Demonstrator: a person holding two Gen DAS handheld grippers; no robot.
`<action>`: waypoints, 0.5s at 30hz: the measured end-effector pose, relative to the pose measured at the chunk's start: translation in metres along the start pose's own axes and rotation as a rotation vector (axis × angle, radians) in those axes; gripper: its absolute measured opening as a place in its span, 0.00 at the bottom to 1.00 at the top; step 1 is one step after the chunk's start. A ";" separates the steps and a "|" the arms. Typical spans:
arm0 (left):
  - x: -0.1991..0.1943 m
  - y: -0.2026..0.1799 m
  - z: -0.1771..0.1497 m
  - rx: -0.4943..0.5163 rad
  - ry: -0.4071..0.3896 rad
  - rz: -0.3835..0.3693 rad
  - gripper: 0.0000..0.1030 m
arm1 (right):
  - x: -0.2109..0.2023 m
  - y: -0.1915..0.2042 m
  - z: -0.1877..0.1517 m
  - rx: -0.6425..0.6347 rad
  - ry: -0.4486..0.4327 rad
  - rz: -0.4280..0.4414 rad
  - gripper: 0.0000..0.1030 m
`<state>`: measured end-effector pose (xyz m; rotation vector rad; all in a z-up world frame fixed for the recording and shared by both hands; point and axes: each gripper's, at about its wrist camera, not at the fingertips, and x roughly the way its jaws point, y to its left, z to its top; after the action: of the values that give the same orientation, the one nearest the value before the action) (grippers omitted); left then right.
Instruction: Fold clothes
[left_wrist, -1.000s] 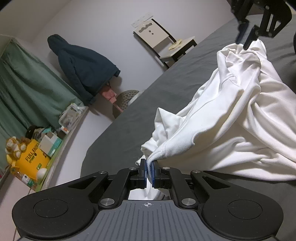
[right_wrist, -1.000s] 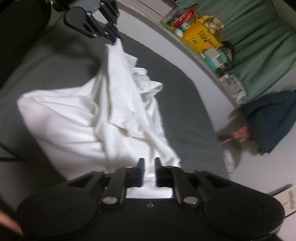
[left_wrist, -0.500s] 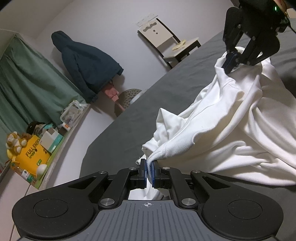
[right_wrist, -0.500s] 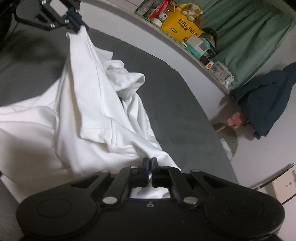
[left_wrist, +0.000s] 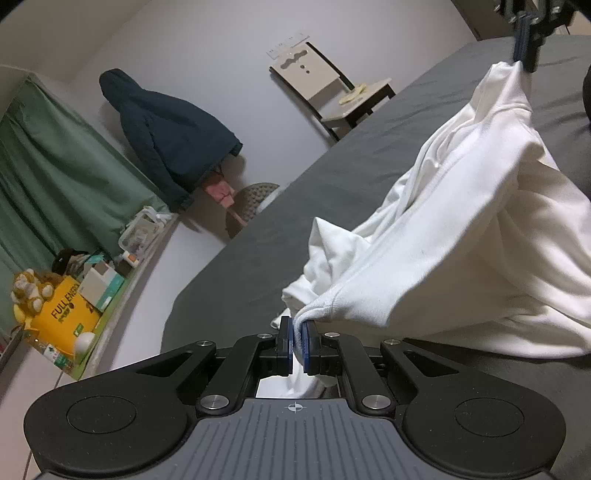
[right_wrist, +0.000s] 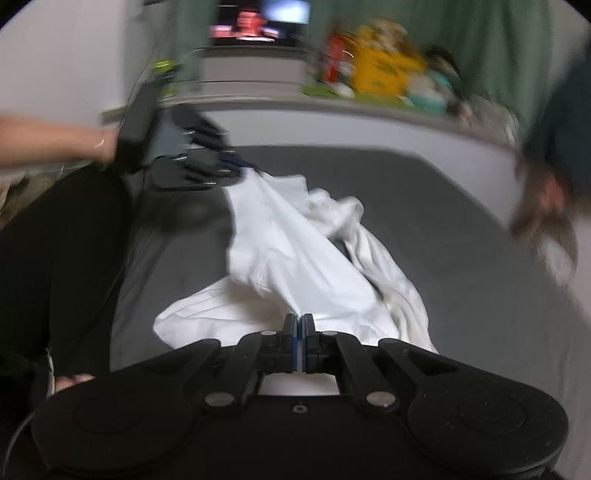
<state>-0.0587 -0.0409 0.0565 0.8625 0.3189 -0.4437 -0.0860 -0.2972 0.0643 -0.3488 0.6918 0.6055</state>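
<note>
While our left gripper (left_wrist: 298, 334) and right gripper (right_wrist: 299, 325) each pinch an edge of the white shirt (left_wrist: 461, 236), it hangs over the wide gray bed (left_wrist: 266, 266).

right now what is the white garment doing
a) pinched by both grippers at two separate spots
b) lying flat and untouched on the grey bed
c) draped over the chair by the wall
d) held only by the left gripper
a: the left gripper is shut on a hem of the white garment, and the right gripper is shut on another part of it, so the cloth stretches between them above the grey bed.
</note>
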 end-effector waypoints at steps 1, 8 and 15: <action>0.001 -0.001 0.000 -0.001 0.003 -0.002 0.05 | 0.008 -0.004 -0.001 0.011 0.029 -0.050 0.03; 0.002 -0.004 0.001 0.000 0.022 -0.006 0.05 | 0.038 0.023 -0.008 -0.316 0.093 -0.263 0.12; 0.000 -0.005 0.000 0.003 0.015 -0.005 0.05 | 0.063 0.089 -0.035 -1.052 0.125 -0.424 0.31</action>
<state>-0.0610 -0.0439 0.0534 0.8686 0.3349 -0.4429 -0.1198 -0.2195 -0.0132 -1.4803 0.3416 0.4980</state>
